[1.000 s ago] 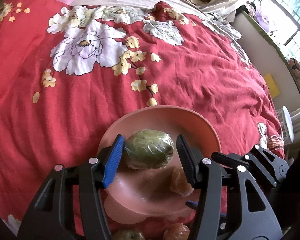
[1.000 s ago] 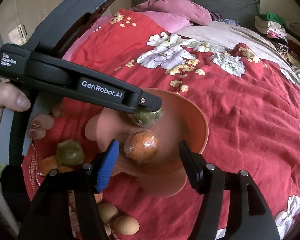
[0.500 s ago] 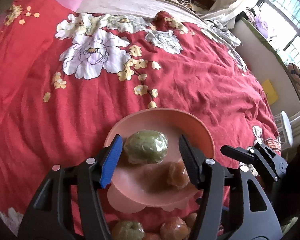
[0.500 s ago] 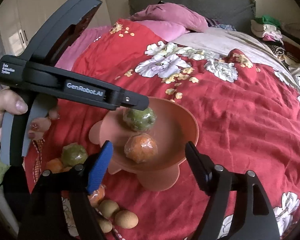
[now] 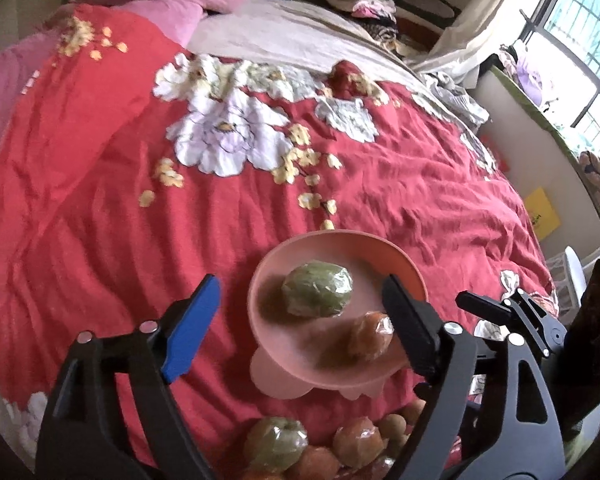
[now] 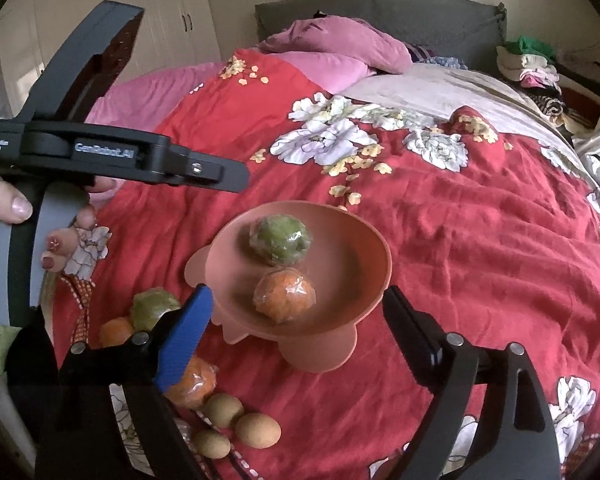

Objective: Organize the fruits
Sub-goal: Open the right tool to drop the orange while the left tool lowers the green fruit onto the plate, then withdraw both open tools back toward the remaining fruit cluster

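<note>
Left wrist view: my left tool (image 5: pixel 300 312) hangs over the bed (image 5: pixel 100 208), its jaws opening and gripping nothing, blue pad at 9 o'clock and black pad at 3 o'clock. Between them, on the red floral bedspread, sits the pink bowl (image 5: pixel 340 240). Inside it lies a wrapped green fruit (image 5: pixel 317 294) toward 12 o'clock and a wrapped orange fruit (image 5: pixel 370 336) toward 4 o'clock, close beside each other and partly behind the black pad. At 6 o'clock, below the bowl's foot, is a heap of loose fruit (image 5: pixel 320 448), green and orange, all in clear wrap. My right tool (image 5: pixel 512 320) pokes in at 3 o'clock.

Right wrist view: my right tool (image 6: pixel 296 320) is likewise letting go, jaws opening with nothing pressed between the pads. The bowl (image 6: pixel 376 248) stands just beyond the fingertips, holding the green fruit (image 6: pixel 280 238) at its 12 o'clock side and the orange fruit (image 6: pixel 286 294) at 6 o'clock, the two touching or nearly so. At 9 o'clock my left hand (image 6: pixel 16 220) grips the handle of the left tool (image 6: pixel 228 174), which is raised above the bedspread to the bowl's upper left. Unsorted fruit lies at 7 o'clock: a wrapped green one (image 6: pixel 154 306), wrapped orange ones (image 6: pixel 194 386) and three small brown fruits (image 6: pixel 256 430).
</note>
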`<action>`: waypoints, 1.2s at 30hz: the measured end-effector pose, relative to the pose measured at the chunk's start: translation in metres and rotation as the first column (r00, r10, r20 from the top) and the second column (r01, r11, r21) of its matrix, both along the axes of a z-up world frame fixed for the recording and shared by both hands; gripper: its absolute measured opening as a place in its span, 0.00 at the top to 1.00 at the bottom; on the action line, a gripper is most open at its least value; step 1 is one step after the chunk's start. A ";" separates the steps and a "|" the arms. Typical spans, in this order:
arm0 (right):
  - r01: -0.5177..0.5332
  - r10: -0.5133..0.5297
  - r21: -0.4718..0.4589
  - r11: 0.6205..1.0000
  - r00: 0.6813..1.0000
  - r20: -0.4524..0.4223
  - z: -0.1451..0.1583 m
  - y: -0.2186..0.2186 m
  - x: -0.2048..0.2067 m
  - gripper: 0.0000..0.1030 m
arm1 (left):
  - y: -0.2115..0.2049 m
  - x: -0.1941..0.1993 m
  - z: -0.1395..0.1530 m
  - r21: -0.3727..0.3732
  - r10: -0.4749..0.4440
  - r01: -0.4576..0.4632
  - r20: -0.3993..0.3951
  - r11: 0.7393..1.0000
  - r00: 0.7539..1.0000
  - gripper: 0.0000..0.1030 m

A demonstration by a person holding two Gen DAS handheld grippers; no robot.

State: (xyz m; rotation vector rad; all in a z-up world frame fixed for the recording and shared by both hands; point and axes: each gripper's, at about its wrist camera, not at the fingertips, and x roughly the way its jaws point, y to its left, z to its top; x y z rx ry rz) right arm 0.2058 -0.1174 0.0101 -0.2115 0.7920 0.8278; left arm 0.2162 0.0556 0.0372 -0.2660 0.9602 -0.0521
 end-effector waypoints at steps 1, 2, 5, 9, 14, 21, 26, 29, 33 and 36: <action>0.001 -0.001 0.001 1.000 1.000 0.001 0.001 -0.001 0.000 0.14 | 0.001 -0.002 0.002 0.001 0.005 -0.005 0.005 1.000 1.000 0.21; 0.002 -0.002 0.003 1.000 1.000 0.005 0.001 -0.002 -0.001 0.14 | 0.002 -0.005 0.005 0.000 0.011 -0.011 0.014 1.000 1.000 0.19; 0.006 -0.006 0.000 1.000 1.000 0.012 0.002 -0.003 -0.003 0.12 | 0.005 -0.012 0.011 0.005 0.025 -0.025 0.038 1.000 0.999 0.15; 0.011 -0.011 0.001 1.000 1.000 0.015 0.002 -0.004 -0.005 0.11 | 0.007 -0.022 0.017 0.008 0.040 -0.040 0.059 0.999 0.997 0.12; 0.016 -0.016 0.011 1.000 1.000 0.022 0.005 -0.005 -0.009 0.09 | 0.009 -0.032 0.018 0.015 0.057 -0.058 0.068 0.998 0.996 0.10; 0.028 -0.029 0.023 0.999 0.999 0.023 0.010 -0.009 -0.016 0.08 | 0.010 -0.047 0.014 0.017 0.079 -0.081 0.072 0.997 0.994 0.10; 0.039 -0.040 0.028 0.999 0.999 0.037 0.017 -0.012 -0.025 0.08 | 0.010 -0.060 0.016 0.026 0.084 -0.087 0.087 0.996 0.993 0.10; 0.044 -0.046 0.035 0.998 0.998 0.046 0.022 -0.015 -0.030 0.07 | 0.009 -0.067 0.019 0.035 0.084 -0.087 0.097 0.996 0.992 0.10; 0.045 -0.047 0.034 0.998 0.997 0.060 0.028 -0.015 -0.038 0.07 | 0.009 -0.077 0.021 0.043 0.082 -0.086 0.104 0.995 0.991 0.10; 0.047 -0.049 0.031 0.998 0.997 0.063 0.030 -0.015 -0.043 0.07 | 0.011 -0.083 0.023 0.045 0.084 -0.089 0.109 0.995 0.990 0.10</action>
